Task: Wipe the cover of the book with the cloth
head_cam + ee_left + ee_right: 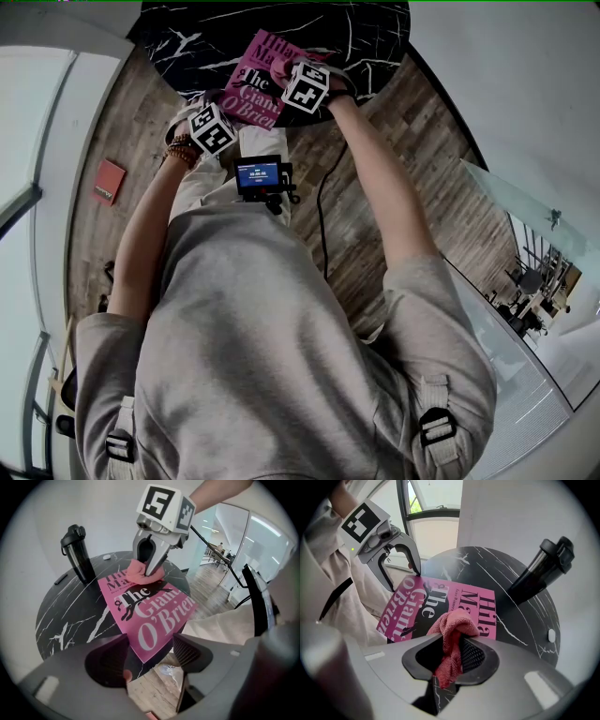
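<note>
black marble table (pixel 65 620), pink book (pixel 154 616) flat on it, cloth (pixel 452 625) on its far end
left gripper (pixel 150 656) nearest, jaws spread and holding nothing, at the book's near corner, which overhangs the table edge. long axis runs away from the person, slightly skewed. right gripper (pixel 151 571) clenched on the cloth, pressing it on the author-name end; rest of the cover lies back toward the person, so the stroke likely pulls inward. black bottle (pixel 77 550) beyond, well apart.

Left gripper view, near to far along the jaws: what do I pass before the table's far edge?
left gripper, jaws apart → book → cloth, pinched in the right gripper on the book's far end → bare table
</note>
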`<state>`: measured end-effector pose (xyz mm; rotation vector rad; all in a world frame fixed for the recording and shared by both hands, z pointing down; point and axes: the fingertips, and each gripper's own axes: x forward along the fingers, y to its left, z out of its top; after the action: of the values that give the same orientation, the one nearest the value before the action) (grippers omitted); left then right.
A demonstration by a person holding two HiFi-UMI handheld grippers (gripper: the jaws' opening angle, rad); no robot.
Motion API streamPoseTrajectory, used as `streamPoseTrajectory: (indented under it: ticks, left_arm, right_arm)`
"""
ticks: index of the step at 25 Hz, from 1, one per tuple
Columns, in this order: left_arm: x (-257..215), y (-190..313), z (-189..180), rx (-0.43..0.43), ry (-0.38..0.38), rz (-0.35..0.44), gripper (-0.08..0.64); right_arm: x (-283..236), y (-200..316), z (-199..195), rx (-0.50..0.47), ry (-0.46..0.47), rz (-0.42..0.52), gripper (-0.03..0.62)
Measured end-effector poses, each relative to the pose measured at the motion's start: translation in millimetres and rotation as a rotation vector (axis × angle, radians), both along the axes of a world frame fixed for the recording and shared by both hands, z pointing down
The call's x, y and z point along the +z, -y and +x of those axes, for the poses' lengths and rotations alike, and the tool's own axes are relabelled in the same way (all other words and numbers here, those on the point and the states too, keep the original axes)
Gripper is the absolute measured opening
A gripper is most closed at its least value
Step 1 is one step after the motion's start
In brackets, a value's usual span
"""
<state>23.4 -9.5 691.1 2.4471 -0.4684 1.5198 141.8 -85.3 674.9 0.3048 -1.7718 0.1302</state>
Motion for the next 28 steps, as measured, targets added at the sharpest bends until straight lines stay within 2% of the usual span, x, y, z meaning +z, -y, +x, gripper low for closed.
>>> streamPoseTrajectory:
  ticks: [28]
  left_arm:
    - [6, -2, 0, 0.009, 0.002, -0.022, 0.305]
  right_arm:
    - [2, -20, -12, -0.018, 0.000, -0.018, 0.091]
